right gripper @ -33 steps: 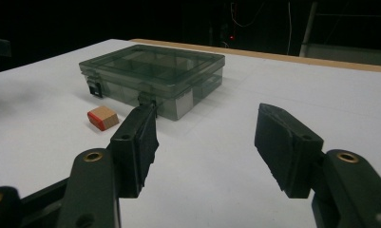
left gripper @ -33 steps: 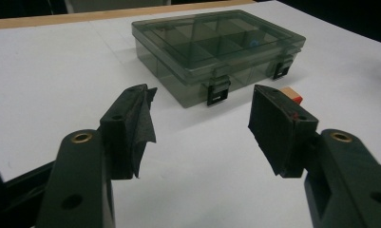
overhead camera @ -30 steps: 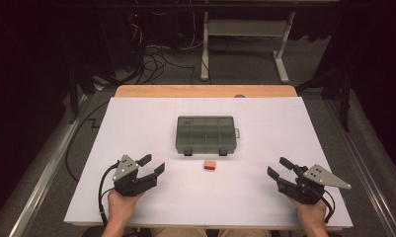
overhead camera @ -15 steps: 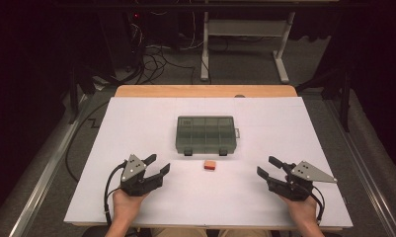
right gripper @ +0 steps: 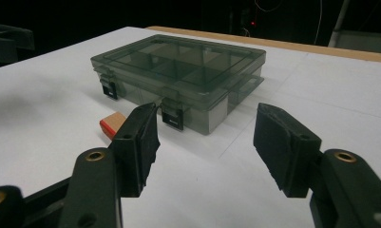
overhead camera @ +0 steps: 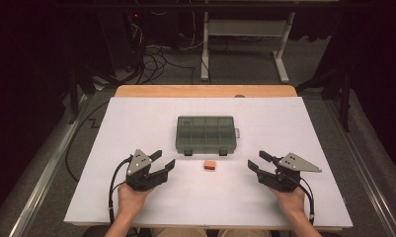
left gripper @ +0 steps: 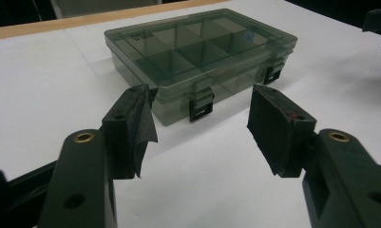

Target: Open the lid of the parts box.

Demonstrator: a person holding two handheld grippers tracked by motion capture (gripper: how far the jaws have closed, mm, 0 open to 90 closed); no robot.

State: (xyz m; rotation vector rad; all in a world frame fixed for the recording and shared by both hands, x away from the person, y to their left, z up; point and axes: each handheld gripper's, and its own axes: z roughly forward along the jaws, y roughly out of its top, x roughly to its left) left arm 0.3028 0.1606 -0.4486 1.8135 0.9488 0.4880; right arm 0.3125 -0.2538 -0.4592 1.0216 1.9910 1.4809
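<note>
Right tongs [overhead camera: 255,162] nearer — block [overhead camera: 210,165] between tongs

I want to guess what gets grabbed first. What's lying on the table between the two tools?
Between the left tool and right tool, the high view shows one small orange block on white table.

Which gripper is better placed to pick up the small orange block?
Probably right: the right gripper stands open and a bit nearer the block, whose end shows by its jaw. The left gripper faces the box.
</note>
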